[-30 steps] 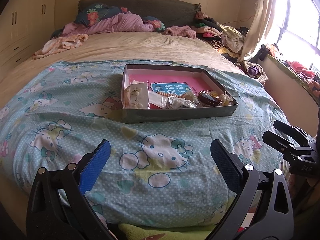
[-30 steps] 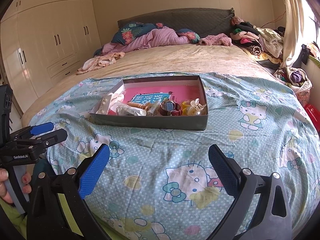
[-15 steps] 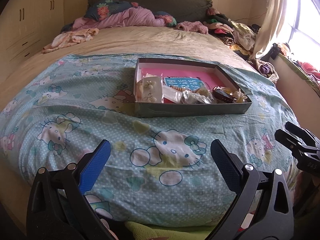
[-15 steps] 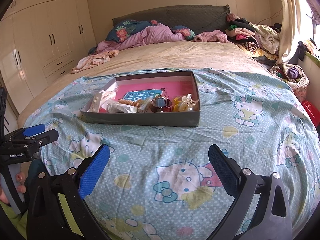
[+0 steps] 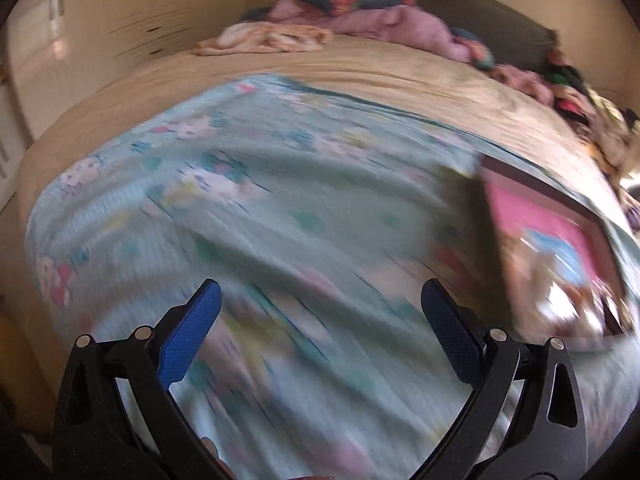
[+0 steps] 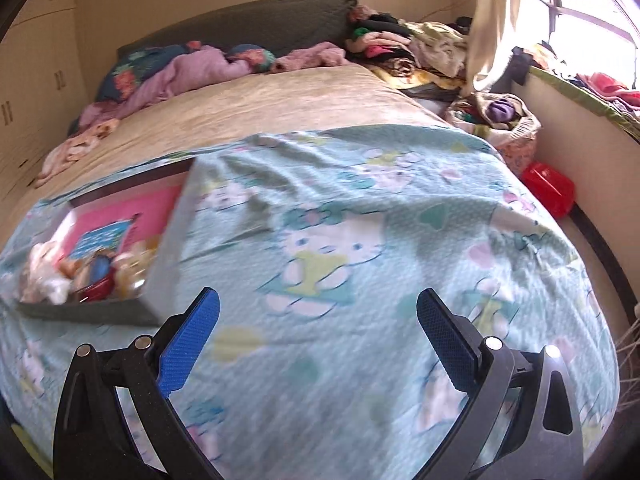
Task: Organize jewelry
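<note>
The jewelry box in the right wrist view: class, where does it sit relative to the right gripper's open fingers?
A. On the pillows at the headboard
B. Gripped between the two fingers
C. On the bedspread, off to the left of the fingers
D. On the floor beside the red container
C. The jewelry box rests on the bedspread, left of the open right gripper, whose fingers hold nothing.

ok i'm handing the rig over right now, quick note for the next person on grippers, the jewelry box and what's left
Left gripper: open, empty, over the blanket.
Right gripper: open, empty, over the same blanket.
Jewelry box: on the bed, lid off, pink lining showing, items piled loose at its near end. It lies right of the left gripper and left of the right one.
Done: nothing picked up, as far as things show.
Left: reach the box and sort the pieces. Both views are blurred.
</note>
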Tool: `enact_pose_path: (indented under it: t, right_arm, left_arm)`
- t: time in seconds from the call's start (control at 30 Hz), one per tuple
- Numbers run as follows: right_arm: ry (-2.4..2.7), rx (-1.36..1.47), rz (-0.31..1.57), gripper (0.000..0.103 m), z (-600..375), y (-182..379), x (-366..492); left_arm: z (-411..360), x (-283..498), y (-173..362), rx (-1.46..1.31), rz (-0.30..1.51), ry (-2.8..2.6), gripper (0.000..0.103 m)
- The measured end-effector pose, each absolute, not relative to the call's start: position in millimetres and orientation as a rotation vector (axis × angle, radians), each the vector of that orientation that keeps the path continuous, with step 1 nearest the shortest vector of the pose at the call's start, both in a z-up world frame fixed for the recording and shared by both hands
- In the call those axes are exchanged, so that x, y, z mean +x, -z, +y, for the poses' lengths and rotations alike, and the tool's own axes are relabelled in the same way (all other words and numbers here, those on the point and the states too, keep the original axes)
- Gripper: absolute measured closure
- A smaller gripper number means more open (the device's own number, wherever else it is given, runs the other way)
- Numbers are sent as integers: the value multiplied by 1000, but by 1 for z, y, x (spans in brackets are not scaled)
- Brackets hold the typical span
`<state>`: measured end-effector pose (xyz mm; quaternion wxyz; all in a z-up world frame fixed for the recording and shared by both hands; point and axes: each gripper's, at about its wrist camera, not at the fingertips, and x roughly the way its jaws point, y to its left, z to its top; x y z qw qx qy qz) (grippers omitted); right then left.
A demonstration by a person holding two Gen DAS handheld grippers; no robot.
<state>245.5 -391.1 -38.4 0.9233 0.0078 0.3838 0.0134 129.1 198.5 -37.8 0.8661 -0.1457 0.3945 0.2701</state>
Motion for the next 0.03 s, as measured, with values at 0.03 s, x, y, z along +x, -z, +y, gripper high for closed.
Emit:
enact_pose_path:
  t: [0.03]
  right_arm:
    - [-28,16,788,5,-391,38,245]
  left_arm:
    - [217,140,43,-323,835,-596,10]
